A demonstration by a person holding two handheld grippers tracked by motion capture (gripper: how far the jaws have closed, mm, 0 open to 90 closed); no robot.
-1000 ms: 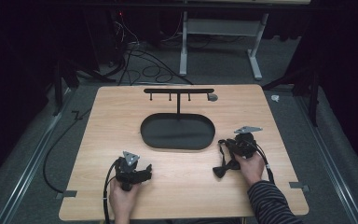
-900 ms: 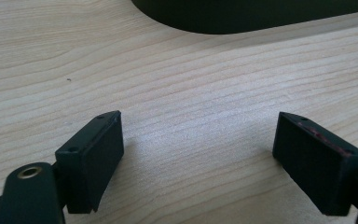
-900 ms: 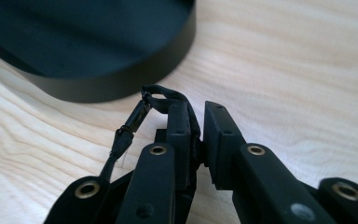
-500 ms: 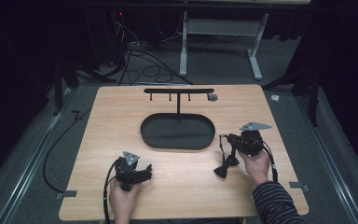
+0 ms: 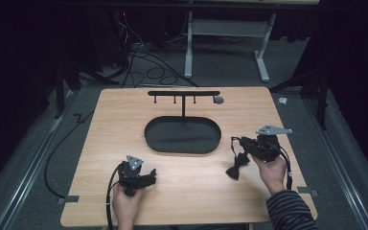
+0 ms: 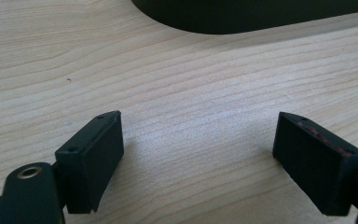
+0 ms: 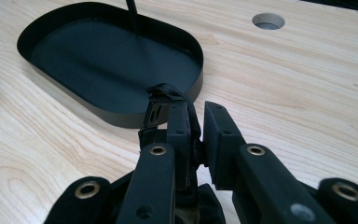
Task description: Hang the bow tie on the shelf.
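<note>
A black bow tie (image 5: 235,166) on a thin strap hangs from my right gripper (image 5: 245,145), just above the table and right of the black oval tray (image 5: 153,143). In the right gripper view the jaws are shut on the black strap (image 7: 165,100), with my right gripper (image 7: 196,128) just short of the tray's rim (image 7: 121,119). A thin post rises from the tray to a black crossbar with small hooks (image 5: 183,93). My left gripper (image 5: 139,175) rests on the table near the front edge. In its own view my left gripper (image 6: 198,154) is open with bare wood between the jaws.
The wooden table (image 5: 105,124) has a round cable hole (image 5: 218,100) at the back, beside the crossbar's right end. The same hole (image 7: 268,21) lies beyond the tray in the right gripper view. Cables and a desk frame sit on the floor behind.
My right gripper has risen and drifted slightly right, taking the bow tie up off the table. The left gripper has stayed where it was.
</note>
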